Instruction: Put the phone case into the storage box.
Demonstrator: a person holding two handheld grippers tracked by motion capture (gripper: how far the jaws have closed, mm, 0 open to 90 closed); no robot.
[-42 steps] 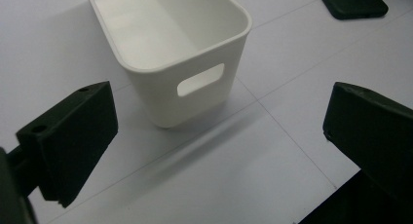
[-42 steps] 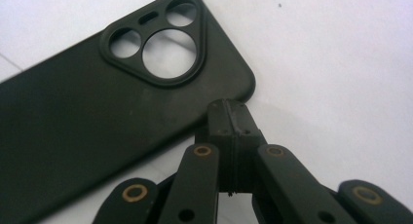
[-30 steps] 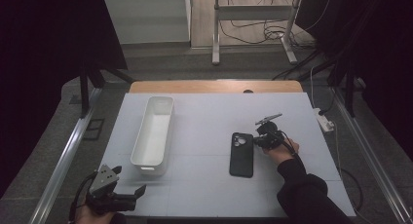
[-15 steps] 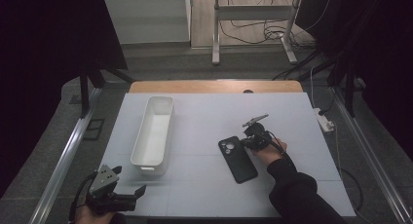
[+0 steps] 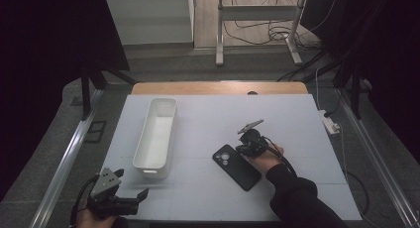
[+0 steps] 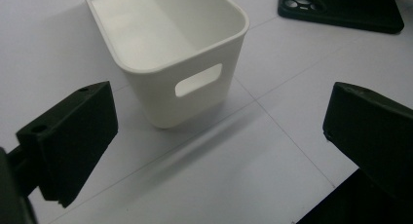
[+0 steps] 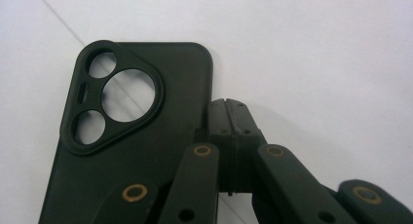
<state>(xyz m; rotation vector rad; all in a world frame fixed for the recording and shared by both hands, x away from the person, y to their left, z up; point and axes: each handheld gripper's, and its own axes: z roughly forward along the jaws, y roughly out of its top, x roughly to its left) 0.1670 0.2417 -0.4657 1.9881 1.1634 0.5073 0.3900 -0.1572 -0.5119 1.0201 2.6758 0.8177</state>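
Right of the white bin (image 5: pixel 157 137), right gripper (image 5: pixel 246 143) sat closed against phone case (image 5: pixel 236 167) edge, likely nudging; left gripper (image 5: pixel 130 199) idled open.

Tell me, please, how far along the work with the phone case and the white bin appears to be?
Early on. Done: the right hand-held gripper has its jaws closed together against the edge of the black phone case, which has slid and turned on the table over the last second. In hand: nudging it, not lifting it. Left: the white bin is empty, and the left hand-held gripper waits open near its handle end.
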